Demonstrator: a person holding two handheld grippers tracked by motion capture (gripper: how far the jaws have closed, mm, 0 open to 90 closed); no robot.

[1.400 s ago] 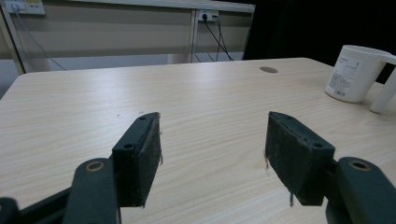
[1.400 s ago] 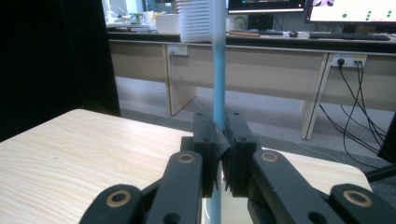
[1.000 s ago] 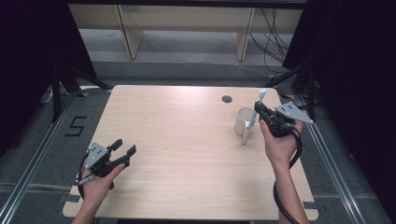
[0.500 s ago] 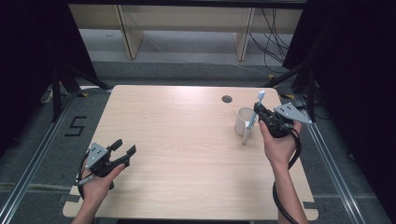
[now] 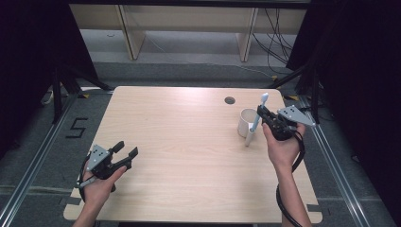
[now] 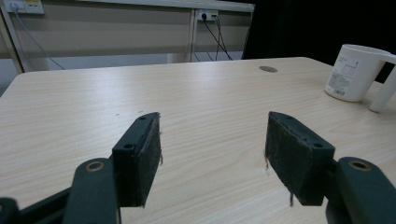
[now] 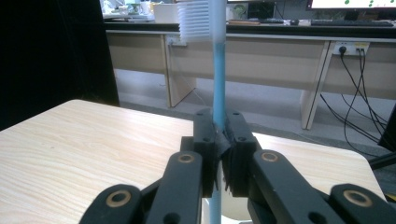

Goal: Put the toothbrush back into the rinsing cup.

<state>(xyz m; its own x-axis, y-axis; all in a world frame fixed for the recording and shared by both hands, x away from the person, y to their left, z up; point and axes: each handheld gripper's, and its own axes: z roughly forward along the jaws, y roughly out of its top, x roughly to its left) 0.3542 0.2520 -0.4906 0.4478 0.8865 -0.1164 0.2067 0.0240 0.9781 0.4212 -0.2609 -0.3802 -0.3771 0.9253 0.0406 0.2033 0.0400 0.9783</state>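
High view: the person's right hand (image 5: 283,150) is up at the right side of the table (image 5: 189,156), with the forearm coming in from the bottom edge. It holds the right gripper (image 5: 263,114), and the jaws are pinched tight on a toothbrush (image 5: 255,120). The toothbrush is nearly upright, a little tilted, with its brush end at the top and its bottom end down by the table. It is just beside a white mug (image 5: 245,122), on the mug's right side. In the right gripper view the blue stem of the toothbrush stands straight up between the two black jaws, white bristles on top.

The left hand (image 5: 97,182) is low at the near left corner, well apart from the mug. The left gripper (image 5: 126,150) points across the table, its jaws wide and holding nothing.
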